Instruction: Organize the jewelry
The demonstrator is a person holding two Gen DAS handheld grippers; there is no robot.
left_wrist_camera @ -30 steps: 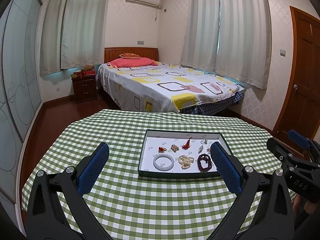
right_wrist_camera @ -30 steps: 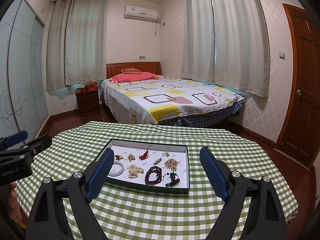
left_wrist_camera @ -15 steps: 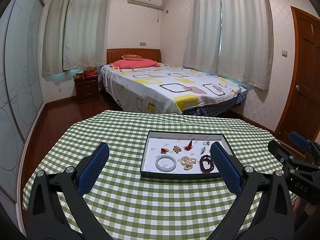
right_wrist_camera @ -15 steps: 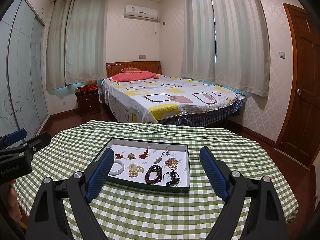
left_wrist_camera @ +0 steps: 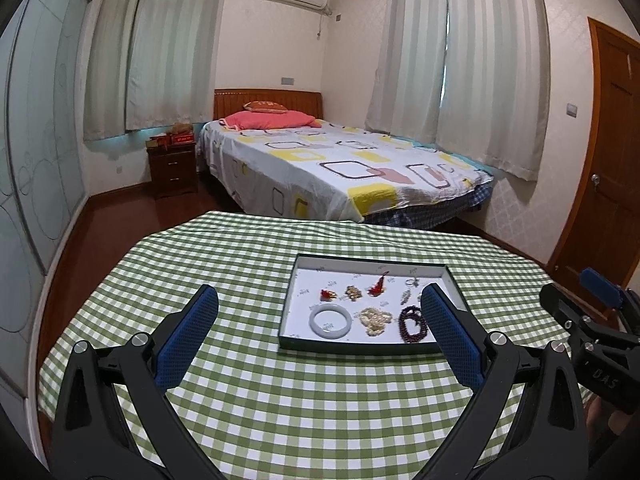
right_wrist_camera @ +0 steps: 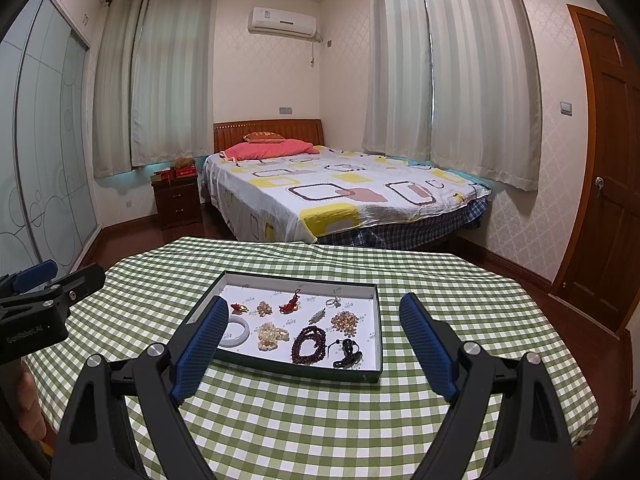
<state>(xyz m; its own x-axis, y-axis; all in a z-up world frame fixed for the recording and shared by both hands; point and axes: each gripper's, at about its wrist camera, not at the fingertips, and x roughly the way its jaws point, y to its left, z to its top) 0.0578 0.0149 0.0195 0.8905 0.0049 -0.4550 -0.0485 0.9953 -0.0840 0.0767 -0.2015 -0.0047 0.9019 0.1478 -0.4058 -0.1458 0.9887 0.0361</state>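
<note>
A shallow dark-rimmed tray [left_wrist_camera: 340, 350] [right_wrist_camera: 280, 366] with a white floor sits on the green checked table. In it lie a pale jade bangle [left_wrist_camera: 331, 321] [right_wrist_camera: 237, 332], a cream bead cluster [left_wrist_camera: 374, 318] [right_wrist_camera: 271, 335], dark red beads [left_wrist_camera: 412, 319] [right_wrist_camera: 309, 345], a black pendant [right_wrist_camera: 347, 354], a golden bead cluster [right_wrist_camera: 345, 322] and small red charms [left_wrist_camera: 377, 286] [right_wrist_camera: 291, 305]. My left gripper [left_wrist_camera: 318, 316] is open and empty, above the table short of the tray. My right gripper [right_wrist_camera: 314, 322] is open and empty, above the tray's near edge.
The round table [left_wrist_camera: 280, 400] has a green checked cloth. The right gripper's body shows at the right of the left wrist view [left_wrist_camera: 592, 332]; the left gripper's body shows at the left of the right wrist view [right_wrist_camera: 44, 300]. A bed [right_wrist_camera: 340, 196], nightstand [right_wrist_camera: 178, 200] and door [right_wrist_camera: 608, 176] stand beyond.
Both views have tilted slightly, so the tray sits a little lower and further off in each. Both grippers stay open and empty; nothing in the tray has moved.
</note>
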